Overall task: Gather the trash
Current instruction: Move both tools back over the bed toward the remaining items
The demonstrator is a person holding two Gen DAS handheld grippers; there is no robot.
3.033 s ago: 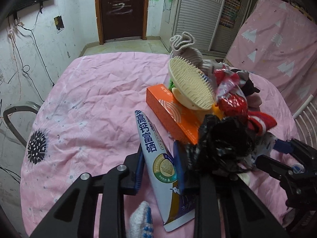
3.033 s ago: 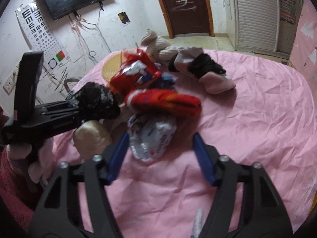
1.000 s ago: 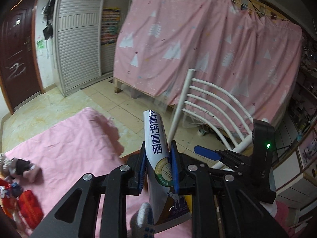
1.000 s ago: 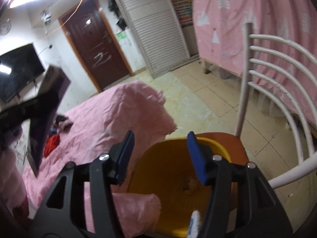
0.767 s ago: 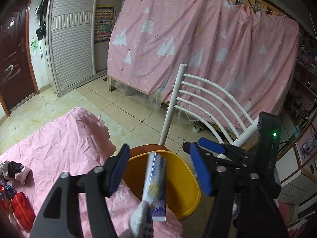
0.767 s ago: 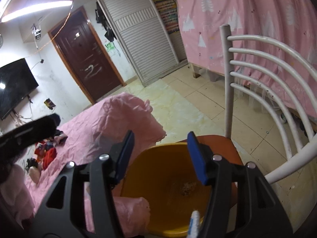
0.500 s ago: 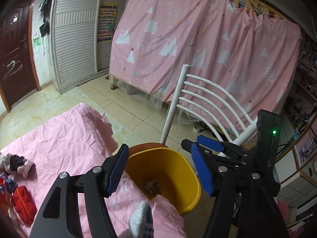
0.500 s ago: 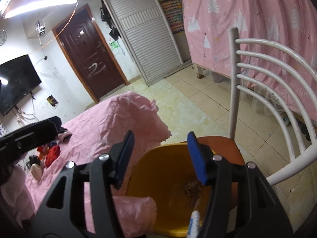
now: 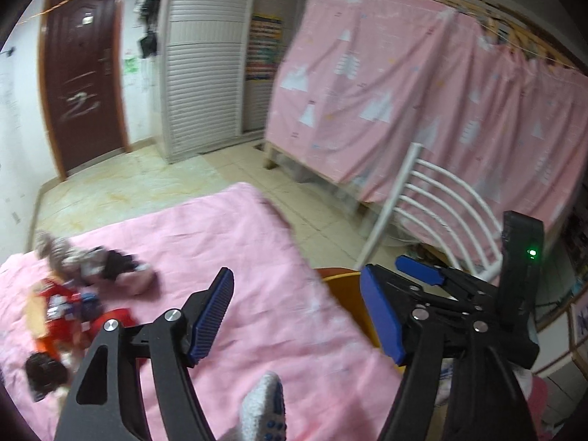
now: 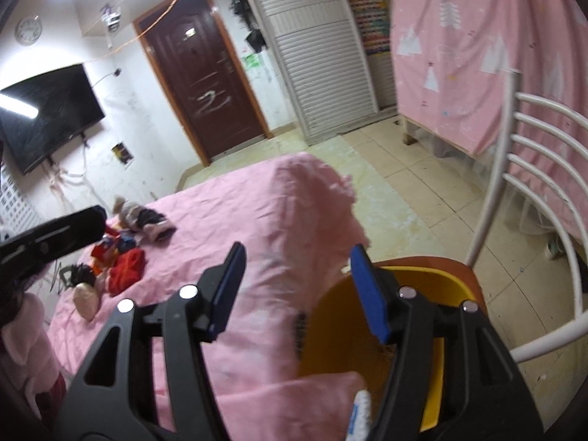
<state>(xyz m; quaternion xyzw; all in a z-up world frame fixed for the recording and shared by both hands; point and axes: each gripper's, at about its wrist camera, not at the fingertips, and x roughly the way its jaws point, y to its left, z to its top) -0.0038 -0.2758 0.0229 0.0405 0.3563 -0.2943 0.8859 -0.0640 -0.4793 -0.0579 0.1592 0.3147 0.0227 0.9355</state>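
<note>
My left gripper (image 9: 296,316) is open and empty above the pink-covered table (image 9: 220,242). My right gripper (image 10: 297,294) is open and empty beside it, over the table's edge and the yellow bin (image 10: 437,294). The bin stands on a red chair seat (image 10: 474,275); a sliver of it shows in the left wrist view (image 9: 343,283). A pile of items lies at the table's far left: red wrappers (image 9: 55,305), a black crumpled bag (image 9: 44,371), red cloth (image 10: 126,268) and grey and pink socks (image 9: 95,264). The right gripper also shows in the left wrist view (image 9: 419,268).
A white slatted chair back (image 10: 529,169) rises behind the bin. A pink curtain (image 9: 422,110) hangs at the right. A brown door (image 10: 205,88), a white shutter cabinet (image 10: 316,47) and a wall television (image 10: 47,110) stand beyond the tiled floor (image 10: 397,169).
The left gripper let go of the long packet, which dropped into the yellow bin. The left gripper has since swung left, back over the table. The right gripper has stayed open by the bin.
</note>
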